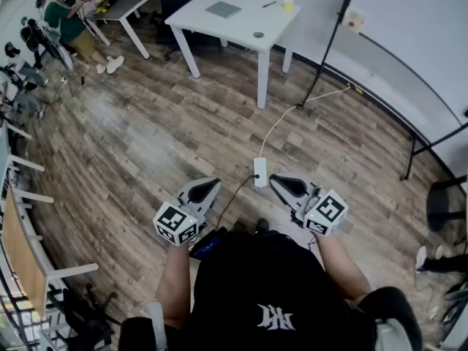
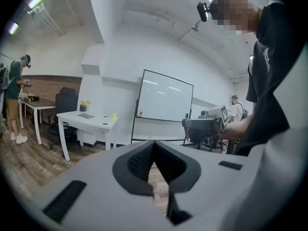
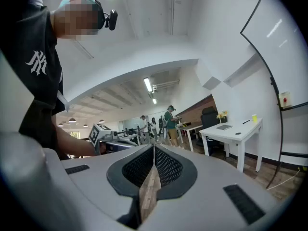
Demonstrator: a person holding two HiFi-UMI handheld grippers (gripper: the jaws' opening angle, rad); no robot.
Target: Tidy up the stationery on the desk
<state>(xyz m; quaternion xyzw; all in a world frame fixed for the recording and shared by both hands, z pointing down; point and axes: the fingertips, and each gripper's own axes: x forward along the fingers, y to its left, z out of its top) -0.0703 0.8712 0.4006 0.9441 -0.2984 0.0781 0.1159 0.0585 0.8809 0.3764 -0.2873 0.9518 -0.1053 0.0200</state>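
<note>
both tongs pressed together, nothing pinched: left tongs (image 1: 210, 189), right tongs (image 1: 278, 183), out over wood floor (image 1: 146, 137), well apart from white surface (image 1: 241, 22). stationery up there: grey notebook (image 1: 223, 9), pen (image 1: 270, 4), yellow item (image 1: 288, 4).

risks: power strip (image 1: 259, 172) and cable (image 1: 281, 121) on floor just ahead, likely trip on walk over. tongs arriving unspread would likely nudge pen and roll it off edge.

pen lies flat, long axis roughly along surface's far edge, slightly slanted. tip end too small to tell.

White desk (image 1: 241, 29), grey notebook (image 1: 223, 9), black pen (image 1: 270, 4), brown wood-plank floor (image 1: 146, 145), white power strip (image 1: 259, 172)
</note>
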